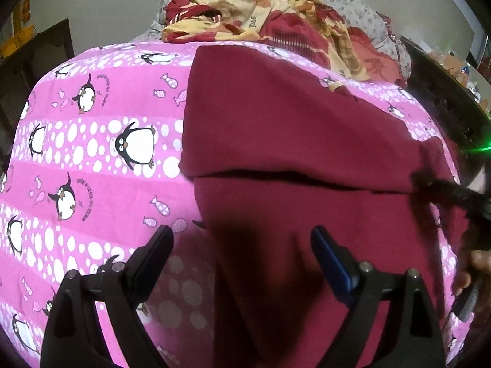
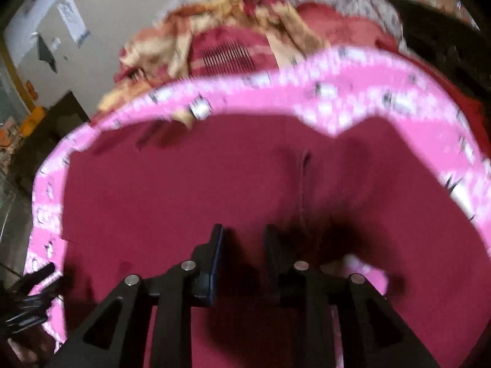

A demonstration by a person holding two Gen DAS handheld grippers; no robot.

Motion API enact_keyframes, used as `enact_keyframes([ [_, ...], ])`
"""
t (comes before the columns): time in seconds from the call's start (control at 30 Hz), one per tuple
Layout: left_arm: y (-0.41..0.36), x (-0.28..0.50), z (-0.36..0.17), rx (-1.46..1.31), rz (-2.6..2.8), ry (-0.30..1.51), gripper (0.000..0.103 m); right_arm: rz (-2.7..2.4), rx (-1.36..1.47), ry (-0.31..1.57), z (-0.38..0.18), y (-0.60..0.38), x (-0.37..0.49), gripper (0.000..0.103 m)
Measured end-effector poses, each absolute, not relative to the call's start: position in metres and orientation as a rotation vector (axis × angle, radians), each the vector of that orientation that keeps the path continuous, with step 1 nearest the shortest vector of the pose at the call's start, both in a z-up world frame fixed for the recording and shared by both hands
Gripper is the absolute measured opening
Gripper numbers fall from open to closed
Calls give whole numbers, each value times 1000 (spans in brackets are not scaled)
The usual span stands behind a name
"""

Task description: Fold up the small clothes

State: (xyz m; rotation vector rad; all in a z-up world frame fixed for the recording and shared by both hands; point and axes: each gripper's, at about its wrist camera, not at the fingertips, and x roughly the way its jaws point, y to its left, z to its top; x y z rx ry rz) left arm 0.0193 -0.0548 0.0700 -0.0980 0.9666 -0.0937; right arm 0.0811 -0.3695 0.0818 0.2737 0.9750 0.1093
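Folding the maroon garment on the penguin sheet

Covering the bed, a pink penguin sheet (image 1: 92,153) served as the landmark. On its middle lay the maroon garment (image 1: 291,122), one layer doubled over so a fold edge crossed it, probably a fold half made. Beyond the sheet sat a heap of red-and-cream clothes (image 1: 245,15). The left gripper (image 1: 242,239) hovered spread wide above the garment's near part. The right gripper (image 2: 244,233), blurred, showed a narrow gap, pinching nothing visible.
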Motion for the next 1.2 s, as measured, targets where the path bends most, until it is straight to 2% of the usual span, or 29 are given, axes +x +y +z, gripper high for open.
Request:
enact_keyframes([
  [0.1, -57, 13, 74, -92, -103, 958, 90, 117, 333, 919, 97, -378, 62, 30],
  [0.13, -57, 12, 75, -94, -104, 954, 90, 118, 343, 902, 103, -382, 52, 36],
  [0.17, -58, 11, 76, -99, -106, 952, 90, 117, 358, 880, 108, -387, 41, 51],
  [0.23, -59, 10, 77, -114, -115, 948, 90, 106, 395, 835, 114, -401, 16, 68],
  [0.27, -61, 10, 77, -118, -118, 947, 90, 93, 410, 828, 114, -410, 6, 71],
  [0.47, -76, 12, 72, -127, -139, 979, 90, 25, 545, 905, 97, -457, -27, 71],
  [0.7, -94, 5, 61, -76, -167, 996, 90, -10, 668, 895, 88, -488, -59, 71],
  [1.0, -100, -7, 66, -17, -185, 952, 90, -123, 732, 808, 88, -517, -146, 74],
  [1.2, -102, -10, 78, -27, -199, 900, 90, -218, 874, 782, 65, -553, -197, 75],
])
